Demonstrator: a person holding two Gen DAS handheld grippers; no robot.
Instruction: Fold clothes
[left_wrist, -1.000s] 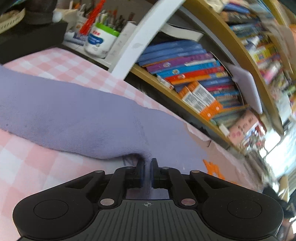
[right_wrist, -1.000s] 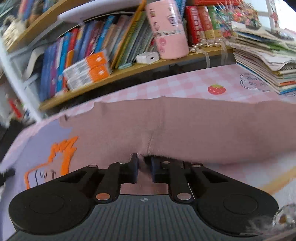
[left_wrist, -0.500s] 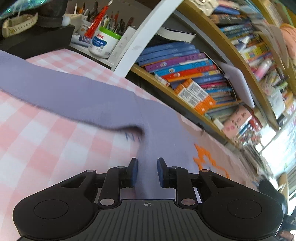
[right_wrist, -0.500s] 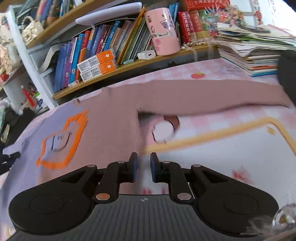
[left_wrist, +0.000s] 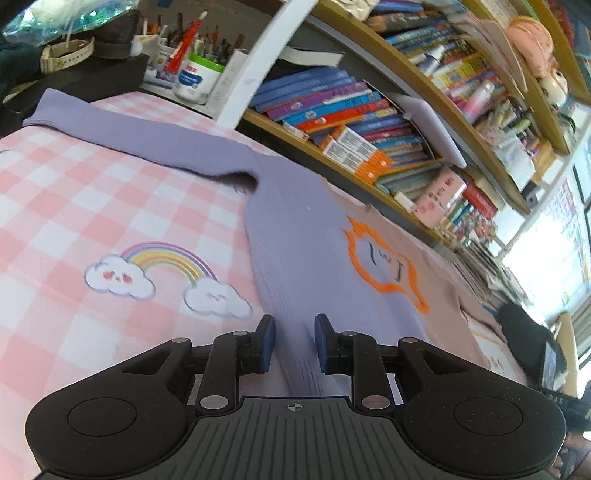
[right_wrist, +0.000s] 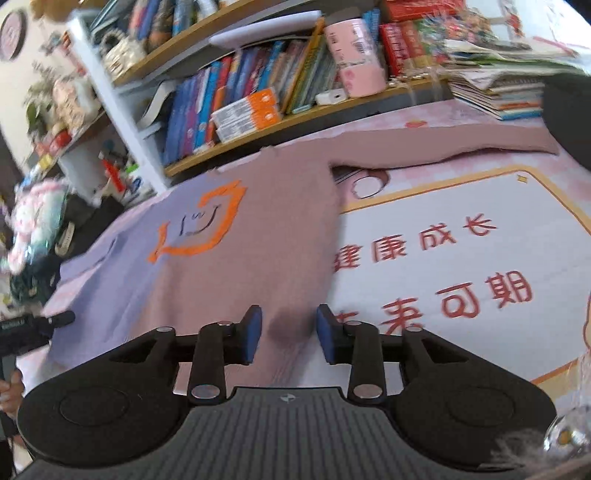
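**Entry: sweater laid flat, both grippers empty, fold not yet begun**

Item: one two-tone sweater (left_wrist: 306, 236), lilac on its left half, dusty pink on its right, with an orange outline motif (left_wrist: 384, 258) on the chest. It lies spread on the tabletop (left_wrist: 92, 206), which carries a pink checked cover, with both sleeves stretched out sideways along the bookshelf (left_wrist: 369, 122) side.

Left gripper (left_wrist: 294, 343): I read the jaws as apart and holding nothing; they hover low over the lilac side edge near the hem.

Right gripper (right_wrist: 289, 332): jaws likewise apart and empty, over the pink side of the body near the hem.

Step in hand, as I judge it: the spreading looks done and no fold is made. The next move calls for me to take a sleeve, or a side edge, in each gripper and carry it inward across the body, pinching one layer cleanly so the knit does not bunch.

View notes:
- Left wrist only: the lilac sleeve (left_wrist: 140, 129) running to its cuff, a rainbow-and-clouds print (left_wrist: 166, 277) beside the sweater, and a pen pot (left_wrist: 195, 79) at the far edge.
- Right wrist only: the pink sleeve (right_wrist: 443, 147) lying flat, a white printed panel with red characters (right_wrist: 461, 266) alongside, and a stack of papers (right_wrist: 498, 96) beyond it.
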